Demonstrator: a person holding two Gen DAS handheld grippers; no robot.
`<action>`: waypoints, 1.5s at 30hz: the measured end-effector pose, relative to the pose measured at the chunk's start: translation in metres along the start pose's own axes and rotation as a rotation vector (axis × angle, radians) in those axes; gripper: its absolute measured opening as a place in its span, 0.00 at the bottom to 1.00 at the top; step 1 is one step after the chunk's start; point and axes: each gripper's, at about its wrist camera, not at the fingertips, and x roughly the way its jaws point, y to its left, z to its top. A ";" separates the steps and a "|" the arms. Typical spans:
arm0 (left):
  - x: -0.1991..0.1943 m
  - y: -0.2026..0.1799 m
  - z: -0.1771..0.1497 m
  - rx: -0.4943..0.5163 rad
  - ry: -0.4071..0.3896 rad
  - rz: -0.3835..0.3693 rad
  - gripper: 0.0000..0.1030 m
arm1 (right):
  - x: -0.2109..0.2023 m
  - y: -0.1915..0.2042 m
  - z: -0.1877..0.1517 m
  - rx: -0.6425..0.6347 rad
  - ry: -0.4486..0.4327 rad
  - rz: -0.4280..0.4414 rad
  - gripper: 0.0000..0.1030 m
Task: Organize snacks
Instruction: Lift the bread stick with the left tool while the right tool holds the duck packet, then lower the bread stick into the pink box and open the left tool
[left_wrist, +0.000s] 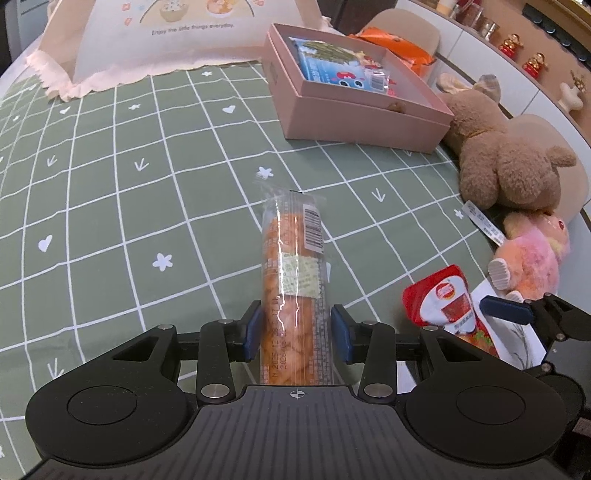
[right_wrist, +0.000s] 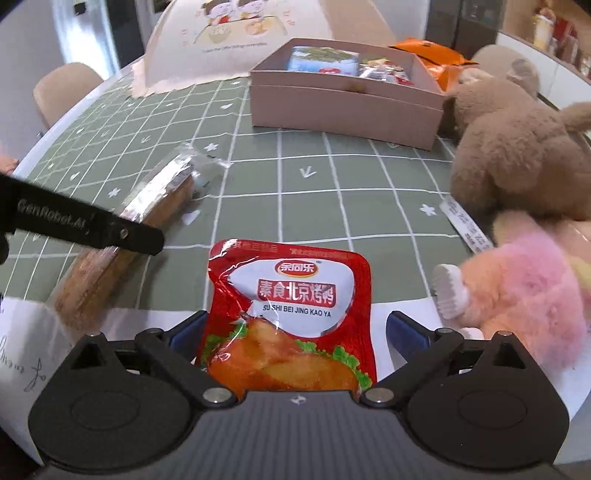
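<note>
- Left gripper (left_wrist: 297, 328): pads pinching long clear-wrapped orange snack stick (left_wrist: 293, 266), far end lying on green checked tablecloth (left_wrist: 147, 184).
- Right gripper (right_wrist: 295, 332): jaws spread wide around red snack pouch (right_wrist: 291, 317), right pad clear of it.
- Pink box (left_wrist: 354, 122) beyond, holding blue packet (left_wrist: 332, 62).
- Brown plush (left_wrist: 506, 158) beside box.

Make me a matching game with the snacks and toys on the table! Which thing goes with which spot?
Things:
1. long orange snack
2. red pouch
3. blue packet
4. brown plush

Places:
A. inside the pink box
B. between the right gripper jaws
C. between the left gripper jaws
D. beside the box

Pairs: 1-C, 2-B, 3-A, 4-D
</note>
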 end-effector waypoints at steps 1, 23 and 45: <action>0.000 0.000 0.000 0.003 0.000 0.002 0.42 | 0.000 0.000 0.001 0.008 -0.003 -0.009 0.90; 0.006 -0.018 0.002 0.116 0.027 0.089 0.42 | -0.034 -0.027 0.029 0.121 -0.033 0.022 0.60; -0.053 -0.045 0.235 0.020 -0.356 -0.272 0.33 | -0.094 -0.035 0.040 0.106 -0.120 -0.072 0.61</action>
